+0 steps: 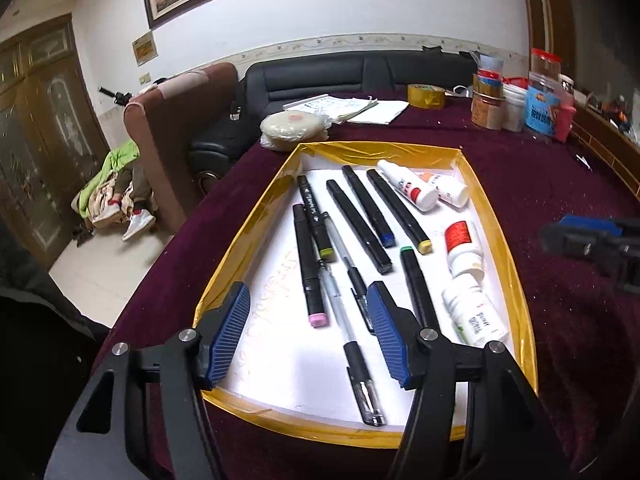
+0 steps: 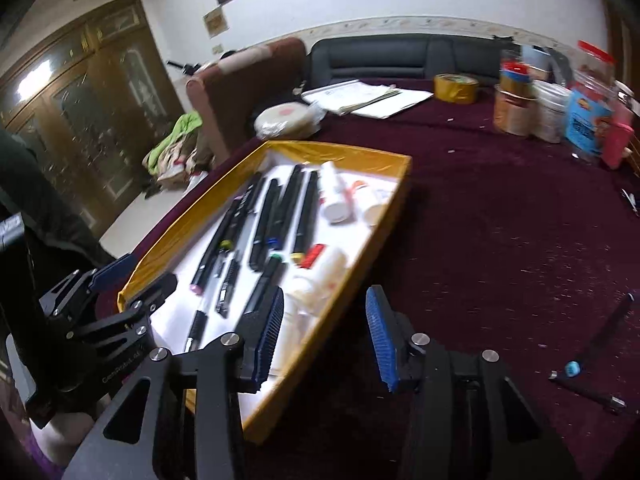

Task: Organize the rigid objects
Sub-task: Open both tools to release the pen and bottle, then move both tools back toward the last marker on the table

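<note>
Both grippers hover with jaws apart, holding nothing: the left [image 1: 310, 334] over the tray's [image 1: 224, 260] pens [image 1: 358, 224], the right [image 2: 325, 338] over the tray's right wall.

Left hand-held gripper [image 1: 310, 334]: matte black linkage arms with triangular cut-outs, round silver screw heads at the pivots, two fingers faced with blue ribbed pads [image 1: 230, 334]. Right hand-held gripper [image 2: 324, 338]: same build, black arms, silver screws, blue ribbed pads [image 2: 380, 340]. Pale lettering runs along one black link of the left unit in the right wrist view; illegible. Dark sleeve [image 2: 36, 200] at left edge.
</note>
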Motion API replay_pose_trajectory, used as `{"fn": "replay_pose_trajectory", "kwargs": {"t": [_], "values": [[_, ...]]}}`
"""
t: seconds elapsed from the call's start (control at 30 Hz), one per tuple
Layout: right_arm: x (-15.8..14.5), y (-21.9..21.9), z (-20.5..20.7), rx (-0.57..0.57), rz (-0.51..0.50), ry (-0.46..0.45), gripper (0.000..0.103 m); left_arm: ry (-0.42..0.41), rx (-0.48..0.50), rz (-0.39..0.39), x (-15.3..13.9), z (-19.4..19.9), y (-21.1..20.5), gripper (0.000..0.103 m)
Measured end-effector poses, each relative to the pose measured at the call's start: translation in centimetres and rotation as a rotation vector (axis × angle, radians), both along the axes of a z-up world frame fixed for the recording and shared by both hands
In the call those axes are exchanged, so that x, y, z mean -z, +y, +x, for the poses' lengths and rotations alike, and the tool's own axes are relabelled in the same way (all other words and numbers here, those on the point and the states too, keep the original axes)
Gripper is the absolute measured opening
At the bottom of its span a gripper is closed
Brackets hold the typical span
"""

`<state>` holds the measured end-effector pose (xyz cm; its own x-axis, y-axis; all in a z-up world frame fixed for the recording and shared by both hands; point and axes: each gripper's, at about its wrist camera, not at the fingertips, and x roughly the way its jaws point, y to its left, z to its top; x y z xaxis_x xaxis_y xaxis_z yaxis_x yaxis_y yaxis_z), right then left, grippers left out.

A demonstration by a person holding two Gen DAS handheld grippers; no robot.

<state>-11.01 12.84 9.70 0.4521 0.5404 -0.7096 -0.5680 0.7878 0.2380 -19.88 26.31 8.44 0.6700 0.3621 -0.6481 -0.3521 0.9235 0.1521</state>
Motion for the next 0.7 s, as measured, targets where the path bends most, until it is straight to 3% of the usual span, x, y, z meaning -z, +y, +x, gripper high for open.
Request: {"fn": "replay_pose_trajectory", "kwargs": {"t": [0.7], "values": [[1.2,-12.9,3.2,0.232,0.112,0.053,0.04,0.065,0.09,0.103,-0.5,1.8,-5.9,0.061]]}}
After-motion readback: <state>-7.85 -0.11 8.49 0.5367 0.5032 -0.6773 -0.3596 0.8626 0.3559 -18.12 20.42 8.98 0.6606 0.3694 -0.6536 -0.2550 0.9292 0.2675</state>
